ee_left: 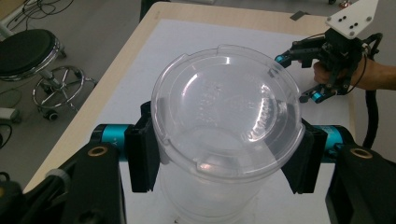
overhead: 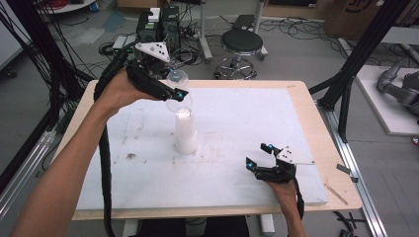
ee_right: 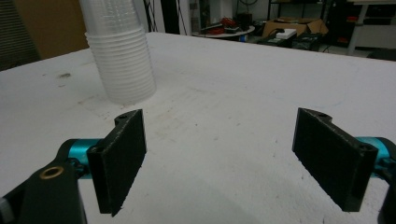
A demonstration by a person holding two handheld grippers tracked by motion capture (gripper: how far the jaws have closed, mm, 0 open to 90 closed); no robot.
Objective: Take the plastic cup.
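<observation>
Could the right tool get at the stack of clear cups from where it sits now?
Probably yes. The right tool is open with nothing between its pads, and bare white tabletop lies between it and the cup stack. The left tool grips the top cup above the stack, so approach low.

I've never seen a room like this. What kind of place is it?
Probably a robotics lab or workshop. Cables sprawl over the grey floor, a black stool stands behind the table, and a person's hand-held left gripper lifts a clear plastic cup off a stack of cups.
</observation>
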